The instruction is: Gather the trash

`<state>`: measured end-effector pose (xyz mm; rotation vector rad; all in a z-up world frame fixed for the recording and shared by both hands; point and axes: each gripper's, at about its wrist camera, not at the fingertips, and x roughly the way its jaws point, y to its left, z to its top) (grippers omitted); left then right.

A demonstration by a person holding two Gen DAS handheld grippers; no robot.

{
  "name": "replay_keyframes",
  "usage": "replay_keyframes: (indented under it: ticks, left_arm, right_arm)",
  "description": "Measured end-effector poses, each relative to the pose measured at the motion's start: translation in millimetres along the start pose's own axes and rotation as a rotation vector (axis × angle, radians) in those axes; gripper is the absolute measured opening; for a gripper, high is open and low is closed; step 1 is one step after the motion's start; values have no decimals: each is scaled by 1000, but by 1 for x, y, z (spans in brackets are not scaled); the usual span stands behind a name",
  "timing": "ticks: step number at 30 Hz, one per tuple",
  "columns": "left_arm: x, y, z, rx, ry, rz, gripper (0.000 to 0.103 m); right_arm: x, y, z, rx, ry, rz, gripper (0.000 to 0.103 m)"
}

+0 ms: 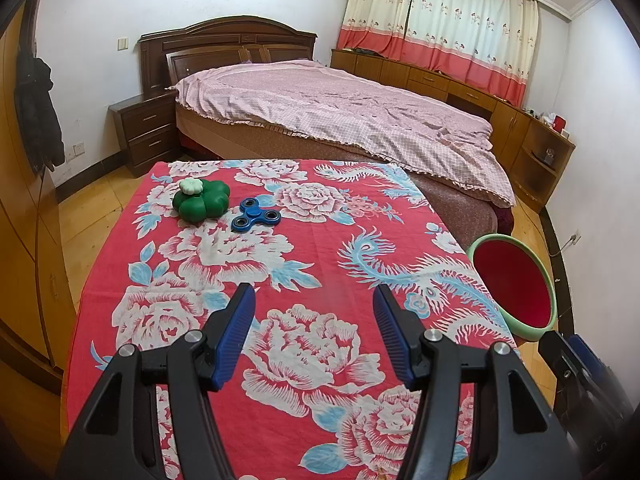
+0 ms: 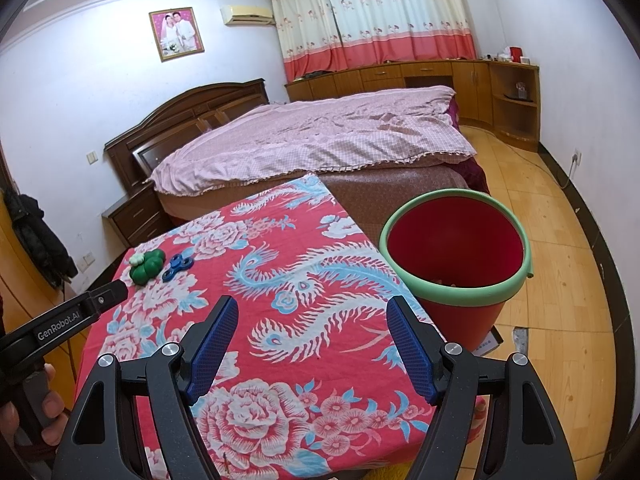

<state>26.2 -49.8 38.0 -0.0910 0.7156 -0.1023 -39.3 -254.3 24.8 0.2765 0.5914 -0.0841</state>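
Note:
A green clover-shaped toy [image 1: 201, 201] [image 2: 147, 266] with a small white flower piece on top lies at the far left of the red floral tablecloth [image 1: 320, 248] [image 2: 280, 280]. A blue fidget spinner [image 1: 255, 214] [image 2: 177, 267] lies just to its right. A red bucket with a green rim [image 1: 514, 286] [image 2: 456, 256] stands off the table's right edge; small bits lie at its bottom in the right wrist view. My left gripper [image 1: 314, 300] hovers open over the near part of the cloth, nothing between its blue pads. My right gripper [image 2: 312, 312] is open too, beside the bucket.
A bed with a pink checked cover [image 1: 340, 112] stands behind the table. A dark nightstand [image 1: 146, 132] is at its left, wooden cabinets [image 1: 440, 80] run under the curtains. A power cord [image 2: 560, 172] lies on the wooden floor at right. A hand [image 2: 24, 412] holds the left gripper's handle.

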Motion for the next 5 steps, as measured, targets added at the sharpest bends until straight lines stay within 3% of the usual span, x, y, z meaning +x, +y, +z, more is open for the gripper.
replay_keyframes:
  ticks: [5]
  left_arm:
    - [1,3,-2,-4,3,4,61]
  right_arm:
    - [1,0,-2,2,6,1,78]
